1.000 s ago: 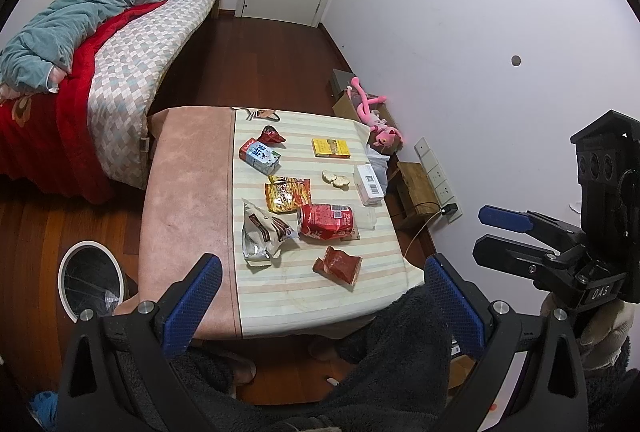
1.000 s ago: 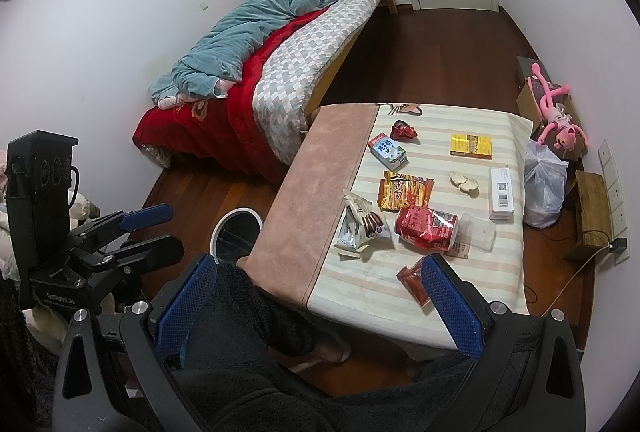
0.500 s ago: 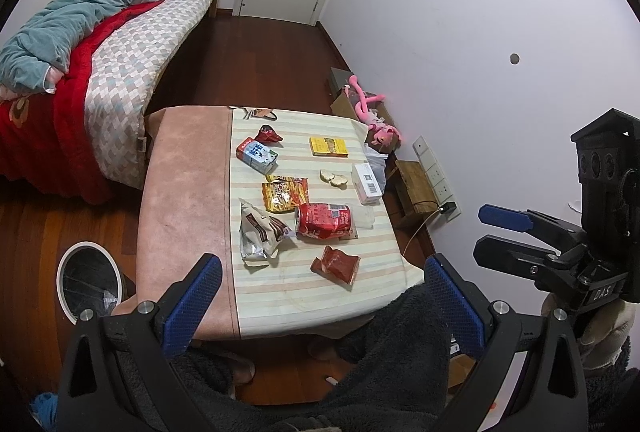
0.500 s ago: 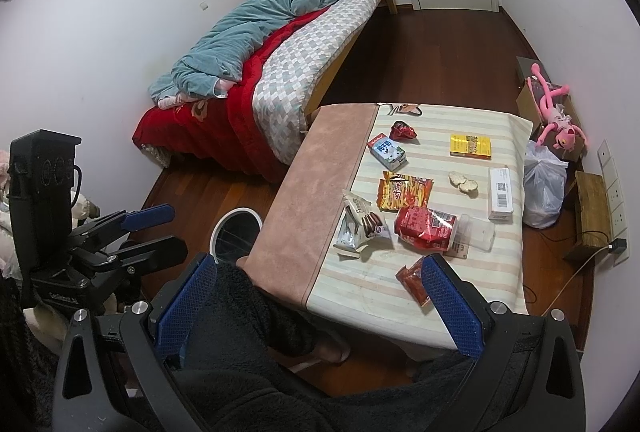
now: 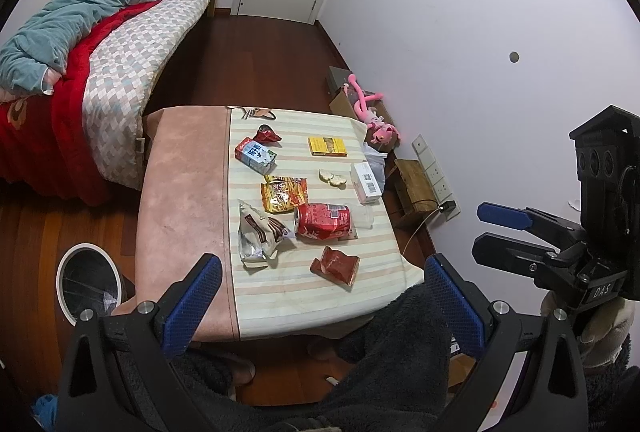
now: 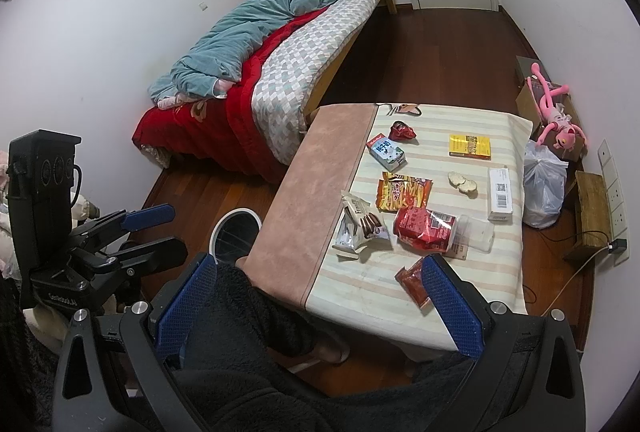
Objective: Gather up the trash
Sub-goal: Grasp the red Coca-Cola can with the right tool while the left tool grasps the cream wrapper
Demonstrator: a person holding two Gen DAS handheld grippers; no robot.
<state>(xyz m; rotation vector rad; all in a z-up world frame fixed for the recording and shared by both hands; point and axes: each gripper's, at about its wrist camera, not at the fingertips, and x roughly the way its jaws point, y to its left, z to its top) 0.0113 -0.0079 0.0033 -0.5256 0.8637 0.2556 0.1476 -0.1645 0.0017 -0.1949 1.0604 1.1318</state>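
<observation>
Trash: red can (image 5: 322,221) is lying sideways mid-table (image 5: 180,192), wrappers crowding it; your grippers, left (image 5: 320,306) and right (image 6: 316,306), are hanging released.

The pink part of the table (image 5: 180,192) is bare. On the striped part the wrappers (image 5: 256,232) and the can (image 5: 322,220) lie close together.
</observation>
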